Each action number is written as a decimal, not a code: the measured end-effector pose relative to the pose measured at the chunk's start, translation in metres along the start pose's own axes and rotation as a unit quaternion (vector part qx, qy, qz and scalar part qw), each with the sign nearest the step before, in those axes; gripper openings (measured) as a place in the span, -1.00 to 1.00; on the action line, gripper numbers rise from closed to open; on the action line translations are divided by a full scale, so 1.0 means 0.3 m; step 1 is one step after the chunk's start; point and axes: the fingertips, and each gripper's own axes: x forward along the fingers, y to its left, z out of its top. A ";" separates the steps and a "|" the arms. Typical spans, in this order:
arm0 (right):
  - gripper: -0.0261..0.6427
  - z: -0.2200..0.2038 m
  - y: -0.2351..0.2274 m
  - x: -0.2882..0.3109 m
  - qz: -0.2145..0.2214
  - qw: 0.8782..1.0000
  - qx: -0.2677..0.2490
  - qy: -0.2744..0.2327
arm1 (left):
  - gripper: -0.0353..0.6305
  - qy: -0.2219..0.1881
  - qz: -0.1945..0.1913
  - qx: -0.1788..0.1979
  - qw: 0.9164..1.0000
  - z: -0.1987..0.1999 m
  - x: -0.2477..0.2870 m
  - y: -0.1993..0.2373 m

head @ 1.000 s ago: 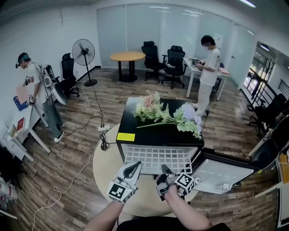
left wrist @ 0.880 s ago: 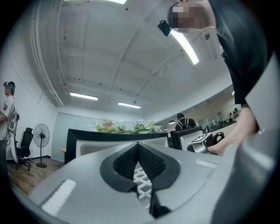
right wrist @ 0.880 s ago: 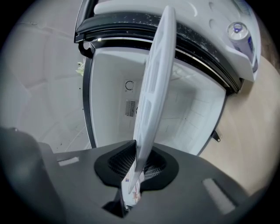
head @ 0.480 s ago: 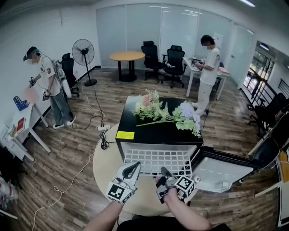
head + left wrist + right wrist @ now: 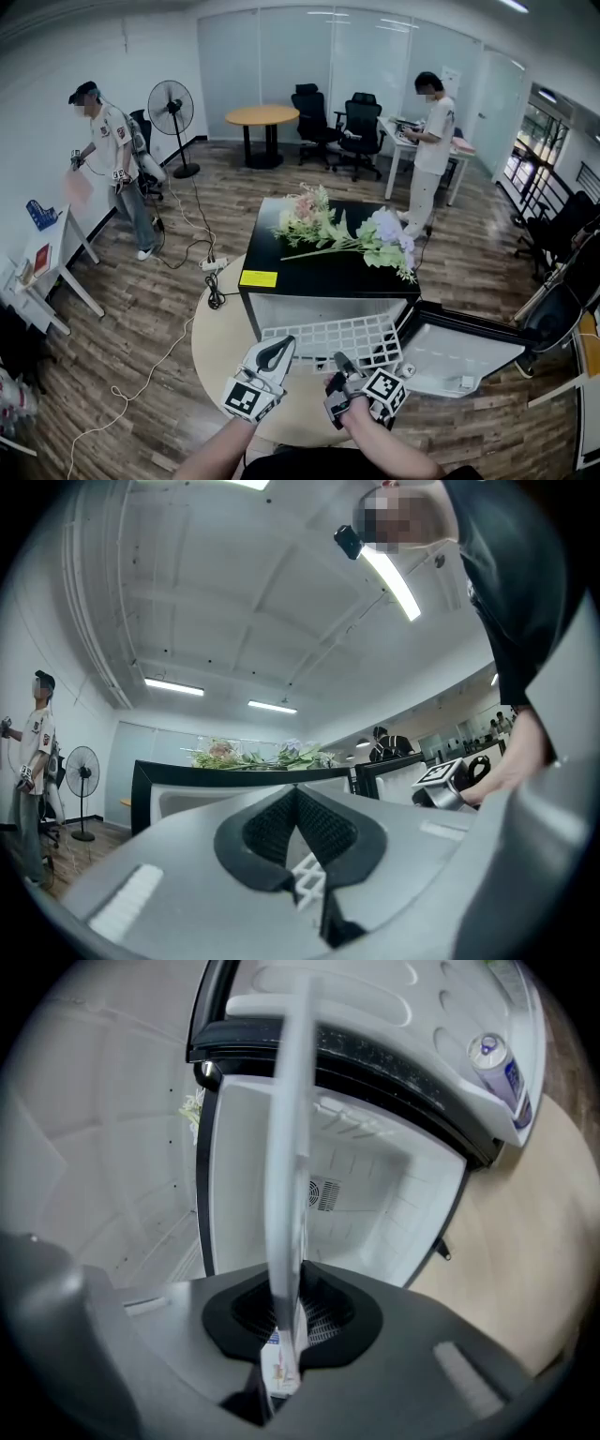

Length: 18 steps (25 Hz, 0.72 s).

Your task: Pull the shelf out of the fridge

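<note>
Item 1 — right gripper (image 5: 284, 1309): I read its jaws as pinched almost together on the front rim of the shelf (image 5: 328, 339). From the gripper's own camera the shelf shows edge-on, as a white bar running straight away from the pads.

Item 2, shelf: a white wire grid, tilted, sticking part-way out of the fridge (image 5: 323, 274) directly ahead of the right gripper.

Item 3, fridge: black top, white cavity beyond the shelf. Its door (image 5: 464, 354) stands open to the gripper's right, and I see a can (image 5: 494, 1057) in the door rack.

Item 4, flowers (image 5: 342, 234): lying on the fridge top, beyond the gripper.

Item 5 — left gripper (image 5: 295, 794): just to the left of the right one, tipped up toward the ceiling, jaws closed on each other.

Item 6, round table (image 5: 220, 352): beneath both grippers.
</note>
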 end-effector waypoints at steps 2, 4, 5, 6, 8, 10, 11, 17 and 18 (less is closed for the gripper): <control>-0.80 -0.013 -0.016 -0.019 -0.016 0.998 -0.053 0.005 | -0.89 -0.001 -0.002 0.000 1.000 -0.003 0.005 -0.004; -0.81 -0.016 -0.032 -0.035 -0.023 0.995 -0.096 0.007 | -0.89 0.000 -0.005 -0.001 1.000 -0.007 0.007 -0.007; -0.81 -0.012 -0.037 -0.040 -0.026 0.993 -0.115 0.007 | -0.89 0.001 -0.007 -0.002 1.000 -0.009 0.009 -0.009; -0.81 -0.007 -0.040 -0.045 -0.030 0.990 -0.137 0.007 | -0.89 0.003 -0.008 -0.004 1.000 -0.010 0.012 -0.012; -0.81 0.003 -0.043 -0.055 -0.041 0.981 -0.188 0.008 | -0.89 0.005 -0.010 -0.006 1.000 -0.015 0.018 -0.018; -0.81 0.011 -0.043 -0.066 -0.049 0.970 -0.239 0.007 | -0.89 0.002 -0.012 -0.005 1.000 -0.016 0.024 -0.018; -0.81 0.014 -0.044 -0.071 -0.053 0.964 -0.262 0.006 | -0.89 0.001 -0.012 -0.006 1.000 -0.018 0.028 -0.017; -0.81 0.036 -0.050 -0.107 -0.066 0.938 -0.341 -0.005 | -0.89 0.001 -0.020 -0.013 1.000 -0.028 0.052 -0.016; -0.81 0.041 -0.053 -0.111 -0.068 0.933 -0.353 -0.007 | -0.89 0.001 -0.021 -0.013 1.000 -0.030 0.057 -0.017</control>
